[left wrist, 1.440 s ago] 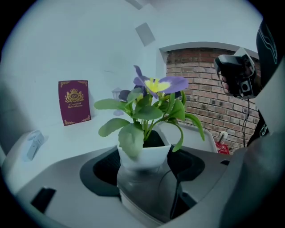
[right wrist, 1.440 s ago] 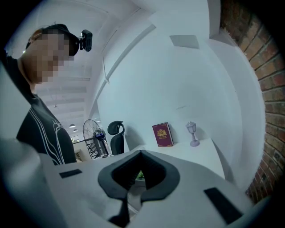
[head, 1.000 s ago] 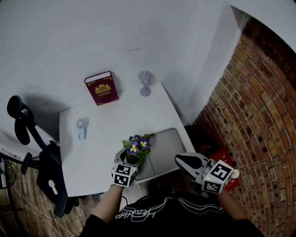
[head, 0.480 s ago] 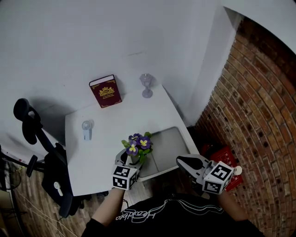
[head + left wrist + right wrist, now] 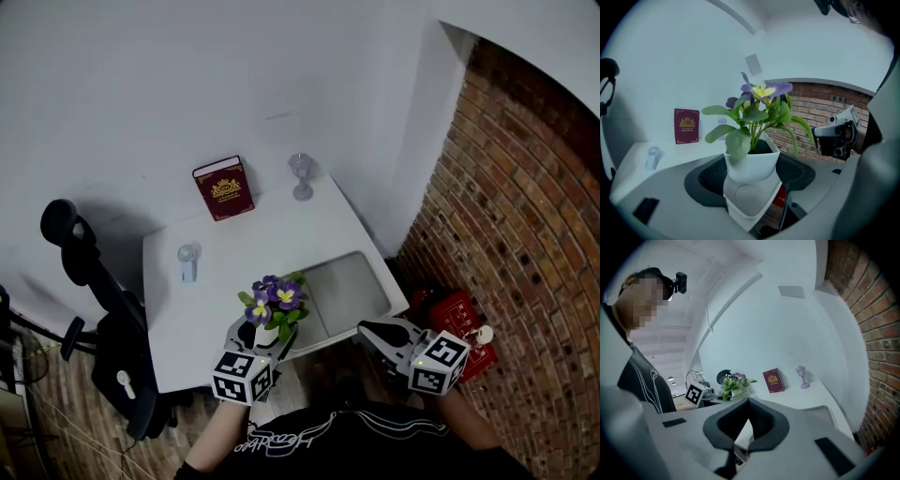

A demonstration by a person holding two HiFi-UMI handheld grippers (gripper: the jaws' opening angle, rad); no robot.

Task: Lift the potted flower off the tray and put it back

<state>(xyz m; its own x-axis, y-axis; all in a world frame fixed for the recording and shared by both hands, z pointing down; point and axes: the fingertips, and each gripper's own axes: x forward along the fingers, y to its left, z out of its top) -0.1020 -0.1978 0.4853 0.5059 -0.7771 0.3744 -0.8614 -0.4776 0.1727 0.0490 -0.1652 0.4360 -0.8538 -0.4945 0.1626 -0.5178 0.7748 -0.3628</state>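
A red brick wall (image 5: 525, 234) closes the right side and a plain white wall (image 5: 187, 75) rises behind a white worktop (image 5: 244, 253), with a black office chair (image 5: 103, 328) standing off the worktop's left edge. A shallow grey tray (image 5: 352, 286) lies at the worktop's front right corner with nothing in it, and a red crate (image 5: 461, 330) sits on the floor below, against the brick. A maroon book with gold print (image 5: 225, 187) stands upright at the back of the worktop. The left gripper (image 5: 265, 330) has its jaws spread wide and clamped on the white pot of the potted flower (image 5: 270, 302), one dark pad on each side of it. The plant is upright with purple-and-yellow blooms, held in the air just left of the tray's near corner and off the tray. The right gripper (image 5: 366, 327) hovers in front of the tray's near edge with its jaws together at the tips and nothing between them. A small white handheld fan (image 5: 187, 263) lies flat on the worktop's left part, and a small stemmed glass (image 5: 301, 174) stands just right of the book.
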